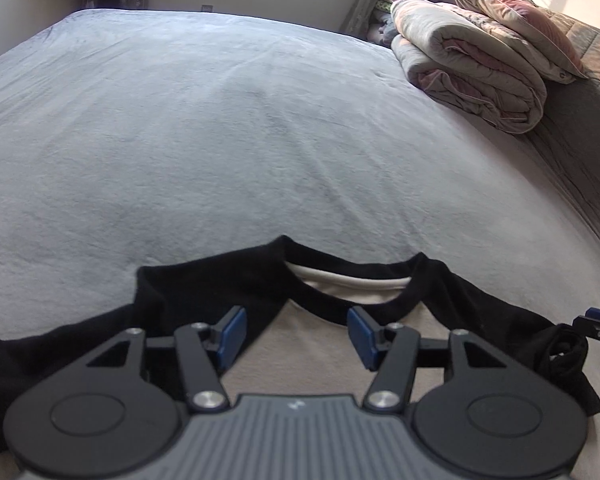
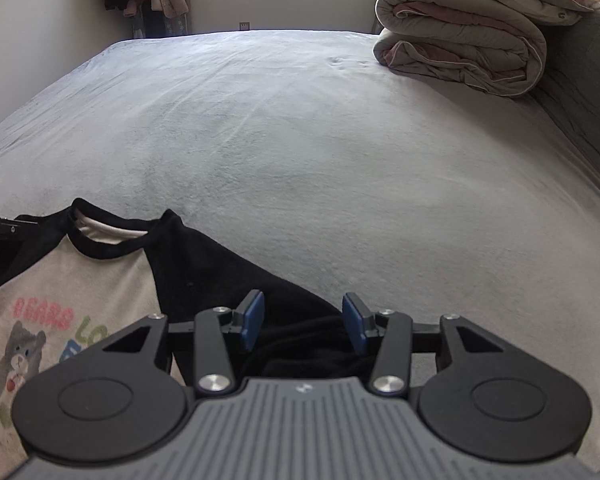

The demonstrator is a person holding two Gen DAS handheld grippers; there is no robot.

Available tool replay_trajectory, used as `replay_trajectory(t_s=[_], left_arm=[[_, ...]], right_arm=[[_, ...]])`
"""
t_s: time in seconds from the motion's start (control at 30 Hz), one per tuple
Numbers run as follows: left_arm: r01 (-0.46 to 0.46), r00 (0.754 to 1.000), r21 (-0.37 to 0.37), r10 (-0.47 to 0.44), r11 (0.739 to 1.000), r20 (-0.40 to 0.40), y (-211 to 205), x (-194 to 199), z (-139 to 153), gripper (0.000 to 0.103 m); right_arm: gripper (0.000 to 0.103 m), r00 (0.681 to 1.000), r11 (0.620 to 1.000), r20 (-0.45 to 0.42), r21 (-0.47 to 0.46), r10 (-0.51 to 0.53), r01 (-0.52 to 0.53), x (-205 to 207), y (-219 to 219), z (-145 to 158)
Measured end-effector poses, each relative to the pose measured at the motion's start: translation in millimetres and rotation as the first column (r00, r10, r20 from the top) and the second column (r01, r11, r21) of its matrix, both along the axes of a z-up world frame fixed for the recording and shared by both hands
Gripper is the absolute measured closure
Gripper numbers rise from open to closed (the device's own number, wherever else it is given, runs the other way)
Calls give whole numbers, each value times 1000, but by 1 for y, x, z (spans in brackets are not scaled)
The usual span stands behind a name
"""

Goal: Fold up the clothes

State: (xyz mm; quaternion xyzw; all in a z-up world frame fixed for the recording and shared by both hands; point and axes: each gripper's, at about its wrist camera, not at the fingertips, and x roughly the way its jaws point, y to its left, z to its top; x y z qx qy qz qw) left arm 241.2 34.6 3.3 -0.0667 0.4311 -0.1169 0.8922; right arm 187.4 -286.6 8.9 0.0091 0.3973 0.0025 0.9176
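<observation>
Grey plush bedspread [image 1: 204,128] under black-sleeved shirt [image 2: 80,276], folded duvet [image 1: 472,80] beyond, both tongs [image 1: 296,334] [image 2: 304,322] spread, gripping nothing.

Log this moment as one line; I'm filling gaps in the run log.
stage: pre-fold | shirt: flat on bed, front up | left gripper: open over collar | right gripper: open over black sleeve

A cream shirt [image 2: 80,276] with black raglan sleeves and a black neckband lies face up, spread flat on the grey bed [image 2: 300,152], collar toward the far side. Its front bears a bear print and coloured lettering.
</observation>
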Motion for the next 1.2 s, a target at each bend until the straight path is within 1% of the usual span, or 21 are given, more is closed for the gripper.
replay_trajectory(t_s=[0.2,0.3,0.4,0.57,0.77,0.83,0.9,1.0,1.03,1.07,1.13,1.17,1.2], left_arm=[[97,995,-22,-97,995,-18,-49,-12,-4,45],[142,990,-19,-142,990,-25,-74,-15,-7,45],[183,982,-38,-184,982,-32,-97,-17,-8,45],[254,964,-74,-259,964,-60,-137,-23,-10,45],[312,946,-74,-317,947,-67,-173,-31,-10,46],[330,940,-73,-335,941,-69,-185,-34,-9,46],[344,934,-76,-349,936,-73,-194,-35,-9,47],[355,929,-94,-362,930,-80,-203,-35,-10,48],[357,927,-99,-365,929,-82,-205,-35,-9,48],[359,927,-100,-367,928,-82,-207,-35,-9,48],[362,926,-89,-369,928,-77,-210,-34,-8,48],[363,927,-83,-369,928,-75,-211,-34,-7,48],[361,927,-78,-367,929,-73,-211,-32,-6,48]], right_arm=[[55,999,1000,-30,-2,-18,18,-32,-28,-6],[55,999,1000,-45,-4,-27,27,-47,-42,-9],[55,998,1000,-65,3,-17,18,-60,-50,-15],[55,994,1000,-103,21,22,-20,-76,-53,-29],[55,992,998,-115,40,59,-55,-94,-54,-41],[55,989,997,-126,35,77,-73,-97,-53,-47],[56,987,997,-137,8,77,-77,-97,-52,-55],[72,990,996,-127,-46,67,-74,-96,-50,-60],[89,991,995,-119,-71,60,-69,-96,-50,-60],[94,992,994,-113,-89,49,-59,-96,-51,-59],[96,996,994,-82,-100,25,-33,-101,-57,-48],[100,998,994,-65,-112,9,-16,-103,-61,-42],[100,999,993,-47,-120,-11,5,-106,-67,-32]])
